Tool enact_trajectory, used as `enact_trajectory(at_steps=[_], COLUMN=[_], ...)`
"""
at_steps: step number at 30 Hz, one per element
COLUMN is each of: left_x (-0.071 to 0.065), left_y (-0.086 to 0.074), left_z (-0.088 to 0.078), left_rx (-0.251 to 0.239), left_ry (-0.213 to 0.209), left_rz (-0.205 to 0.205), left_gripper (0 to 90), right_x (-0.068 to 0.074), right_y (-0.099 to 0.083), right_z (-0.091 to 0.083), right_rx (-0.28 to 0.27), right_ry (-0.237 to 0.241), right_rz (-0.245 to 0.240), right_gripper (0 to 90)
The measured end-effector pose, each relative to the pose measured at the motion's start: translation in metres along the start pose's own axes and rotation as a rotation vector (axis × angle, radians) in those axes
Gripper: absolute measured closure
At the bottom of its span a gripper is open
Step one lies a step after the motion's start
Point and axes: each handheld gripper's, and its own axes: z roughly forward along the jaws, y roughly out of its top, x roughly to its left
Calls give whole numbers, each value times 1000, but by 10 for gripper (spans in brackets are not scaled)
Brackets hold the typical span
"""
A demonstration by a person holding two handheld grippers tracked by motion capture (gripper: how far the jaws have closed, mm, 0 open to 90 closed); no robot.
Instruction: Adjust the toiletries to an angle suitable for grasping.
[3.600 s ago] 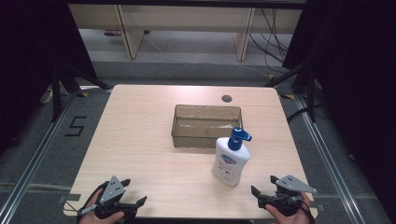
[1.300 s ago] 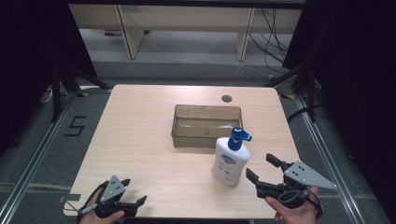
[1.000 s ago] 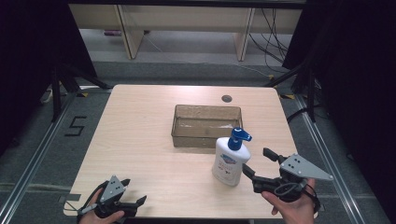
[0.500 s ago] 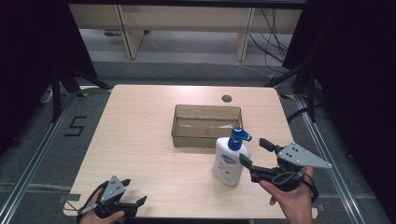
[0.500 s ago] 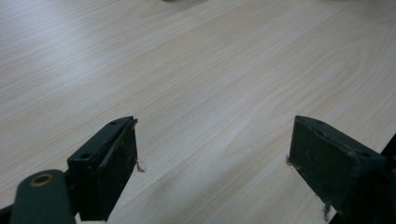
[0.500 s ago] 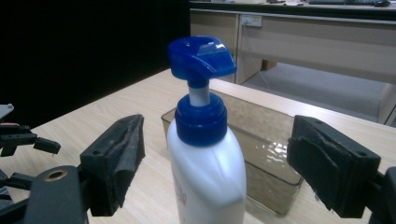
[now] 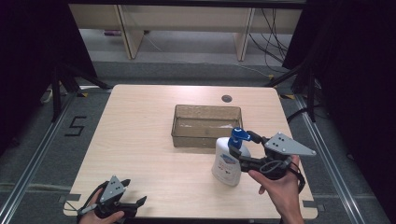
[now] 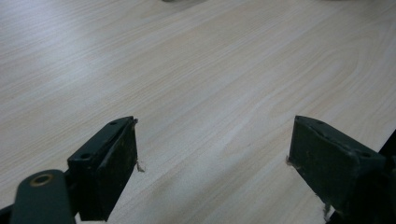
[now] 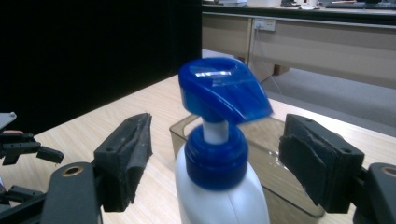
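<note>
Now right gripper (image 9: 215, 154) closing — astride pump bottle (image 9: 219, 186) neck, untouched.

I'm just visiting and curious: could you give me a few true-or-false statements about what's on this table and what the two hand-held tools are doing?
1. The pump bottle stands upright. True.
2. The right tool has its pads pressed on the bottle's neck. False: the jaws have been closing, with gaps on both sides.
3. The bottle lies inside the clear bin. False: it stands on the table in front of it.
4. The left tool is open over bare wood. True.
</note>
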Motion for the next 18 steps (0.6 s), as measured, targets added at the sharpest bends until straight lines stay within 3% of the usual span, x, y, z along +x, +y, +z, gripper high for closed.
enact_trajectory(at_steps=[3,5,6,12,13,14,15,17,18], left_x=[0,2,2,-1,1,-1,-1,-3,-3], left_y=[0,0,0,1,2,3,4,4,6], left_z=[1,0,0,2,2,4,4,6,7], left_rx=[-1,13,10,-5,24,4,20,8,29], left_ry=[1,8,1,2,7,-7,-6,-16,-22], left_rz=[-4,13,5,-8,21,-2,20,8,32], left_gripper=[148,148,148,148,148,148,148,148,148], right_x=[-1,0,-3,-6,-6,-6,-6,-6,-7], right_y=[1,1,1,1,1,0,1,0,1], right_z=[5,6,9,14,16,17,18,19,18], right_rx=[-3,3,-7,5,1,0,-6,-3,-8], right_ry=[7,23,15,18,16,23,10,30,20], right_rz=[-9,18,-6,6,-10,-8,-33,-29,-45], right_gripper=[275,280,292,324,347,358,384,429,461])
